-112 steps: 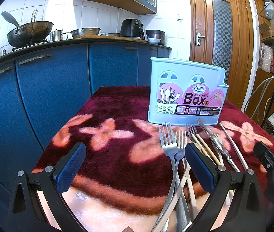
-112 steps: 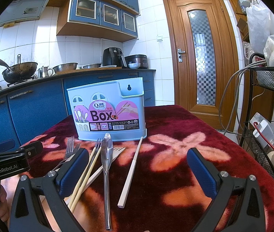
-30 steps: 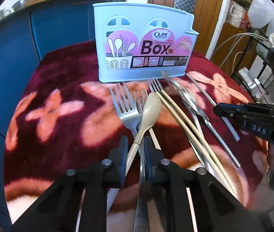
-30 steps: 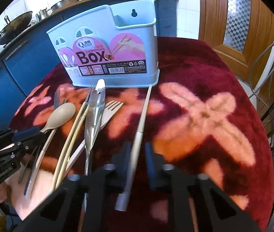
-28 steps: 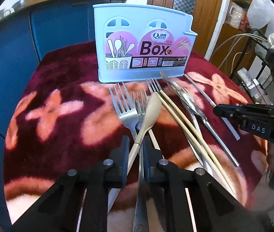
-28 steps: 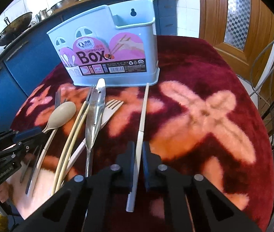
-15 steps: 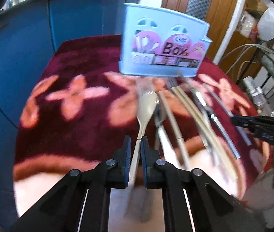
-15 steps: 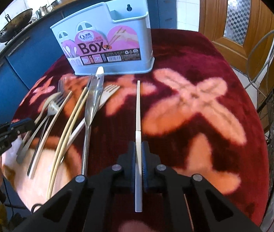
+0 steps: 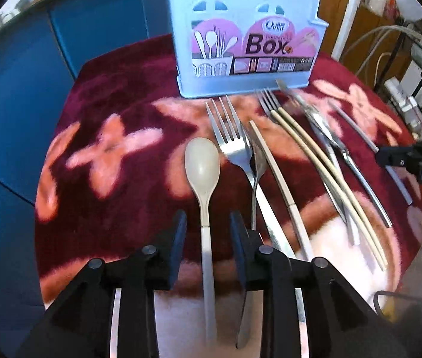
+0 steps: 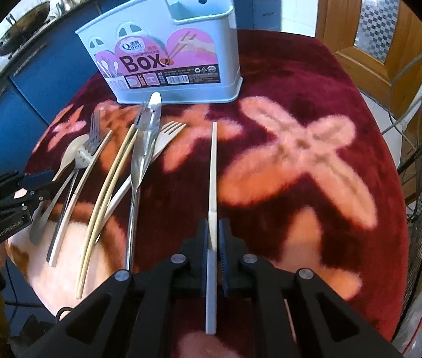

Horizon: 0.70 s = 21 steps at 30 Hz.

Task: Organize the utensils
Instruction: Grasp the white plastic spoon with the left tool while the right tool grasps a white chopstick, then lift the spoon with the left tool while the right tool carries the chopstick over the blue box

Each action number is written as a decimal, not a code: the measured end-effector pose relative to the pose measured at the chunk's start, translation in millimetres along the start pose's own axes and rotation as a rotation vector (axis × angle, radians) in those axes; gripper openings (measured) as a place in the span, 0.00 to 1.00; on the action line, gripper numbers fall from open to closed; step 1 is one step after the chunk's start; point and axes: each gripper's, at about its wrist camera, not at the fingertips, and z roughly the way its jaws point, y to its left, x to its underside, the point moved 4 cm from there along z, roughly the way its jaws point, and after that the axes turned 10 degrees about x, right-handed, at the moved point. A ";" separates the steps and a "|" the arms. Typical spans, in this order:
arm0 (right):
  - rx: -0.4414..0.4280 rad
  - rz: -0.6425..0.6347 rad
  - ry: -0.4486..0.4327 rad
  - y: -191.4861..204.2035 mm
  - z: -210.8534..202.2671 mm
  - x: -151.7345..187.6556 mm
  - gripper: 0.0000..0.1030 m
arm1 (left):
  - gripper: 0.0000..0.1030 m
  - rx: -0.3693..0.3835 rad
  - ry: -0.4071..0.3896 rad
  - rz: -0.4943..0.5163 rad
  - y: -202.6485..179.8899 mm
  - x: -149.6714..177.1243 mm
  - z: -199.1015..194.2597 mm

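Observation:
A pale blue utensil box (image 9: 245,37) stands at the far side of the red flowered table cover; it also shows in the right wrist view (image 10: 169,59). My left gripper (image 9: 207,226) is open, its fingers either side of the handle of a beige spoon (image 9: 202,176) that lies on the cover. My right gripper (image 10: 212,234) is shut on a white chopstick (image 10: 212,179) and holds it pointing toward the box. Forks (image 9: 232,140), a pair of beige chopsticks (image 10: 112,185) and a steel knife (image 10: 144,146) lie between the grippers.
Blue kitchen cabinets (image 9: 17,74) stand left of the table. A wooden door (image 10: 369,15) is at the back right. Cables and a wire rack (image 10: 419,149) are by the table's right edge. The red flowered cover (image 10: 300,149) spreads right of the utensils.
My left gripper has opened and let go of the spoon, which now lies apart from the forks. My right gripper stays shut on the white chopstick.

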 end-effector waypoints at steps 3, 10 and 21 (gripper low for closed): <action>0.008 -0.039 0.027 2.8 4.4 -8.0 0.11 | 0.32 0.002 0.049 -0.002 2.9 -6.4 3.9; 0.030 -0.166 0.119 13.6 18.9 -23.8 0.12 | 0.33 0.030 0.166 0.003 6.6 -19.5 13.9; -0.052 -0.183 0.282 10.5 34.3 -36.8 0.13 | 0.30 0.035 0.255 0.026 3.0 -35.0 23.5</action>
